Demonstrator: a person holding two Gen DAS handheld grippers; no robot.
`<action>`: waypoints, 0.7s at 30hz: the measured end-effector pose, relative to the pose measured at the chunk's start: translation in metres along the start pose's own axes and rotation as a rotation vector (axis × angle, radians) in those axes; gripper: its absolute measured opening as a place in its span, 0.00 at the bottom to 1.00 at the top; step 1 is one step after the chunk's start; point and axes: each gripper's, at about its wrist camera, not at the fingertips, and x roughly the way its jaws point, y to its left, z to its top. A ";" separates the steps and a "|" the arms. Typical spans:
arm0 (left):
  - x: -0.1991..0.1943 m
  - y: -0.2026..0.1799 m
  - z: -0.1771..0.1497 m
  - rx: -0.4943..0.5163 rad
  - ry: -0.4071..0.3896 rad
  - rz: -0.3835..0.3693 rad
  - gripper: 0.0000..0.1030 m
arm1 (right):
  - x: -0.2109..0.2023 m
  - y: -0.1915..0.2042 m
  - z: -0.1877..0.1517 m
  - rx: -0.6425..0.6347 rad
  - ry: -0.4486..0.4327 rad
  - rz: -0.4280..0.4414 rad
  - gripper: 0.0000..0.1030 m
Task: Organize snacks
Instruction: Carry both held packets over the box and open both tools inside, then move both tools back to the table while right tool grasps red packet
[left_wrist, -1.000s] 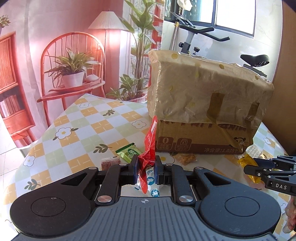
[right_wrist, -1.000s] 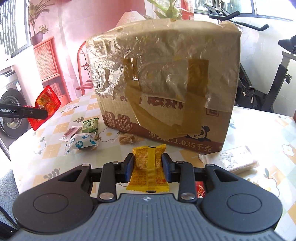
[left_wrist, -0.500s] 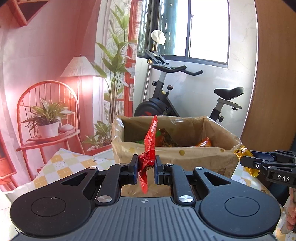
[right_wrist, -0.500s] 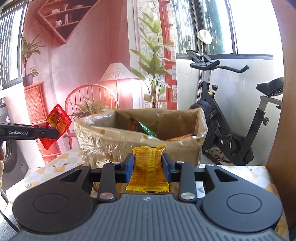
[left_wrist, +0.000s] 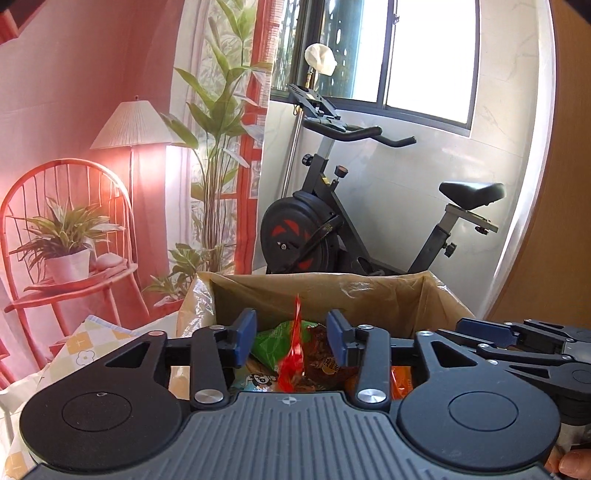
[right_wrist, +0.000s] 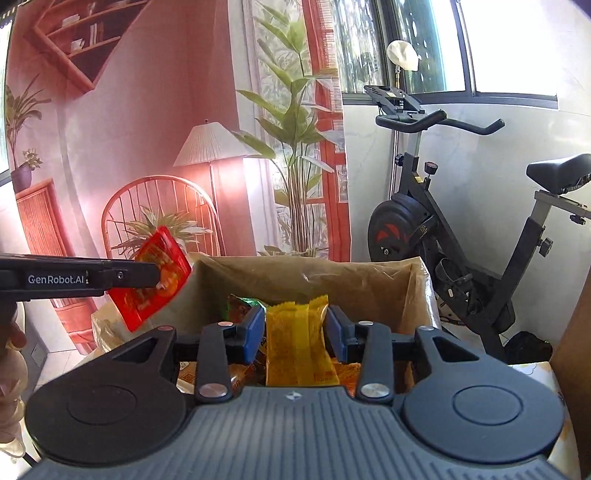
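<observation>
Red packet (left_wrist: 293, 354): loose between the left gripper (left_wrist: 291, 341) jaws, which have just been opening, spread clear of it above the box (left_wrist: 317, 291).
Yellow packet (right_wrist: 295, 343): between the right gripper (right_wrist: 295, 334) jaws, just been opening, pads barely off it.
Meaning: a second ago both were pinched low by the worktop; now both drop in.

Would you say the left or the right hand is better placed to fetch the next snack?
Left, probably. The left gripper has just opened and its red packet hangs free above the box; the right gripper, just starting to open, still flanks the yellow packet.
</observation>
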 end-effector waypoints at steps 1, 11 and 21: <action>-0.001 0.003 0.000 -0.010 -0.012 0.006 0.58 | 0.000 -0.003 0.001 0.008 -0.003 0.001 0.40; -0.028 0.034 -0.008 0.032 0.026 0.026 0.79 | -0.052 -0.042 -0.018 0.051 -0.111 0.042 0.57; -0.071 0.057 -0.031 0.005 -0.014 0.153 0.89 | -0.087 -0.055 -0.059 0.099 -0.081 -0.050 0.68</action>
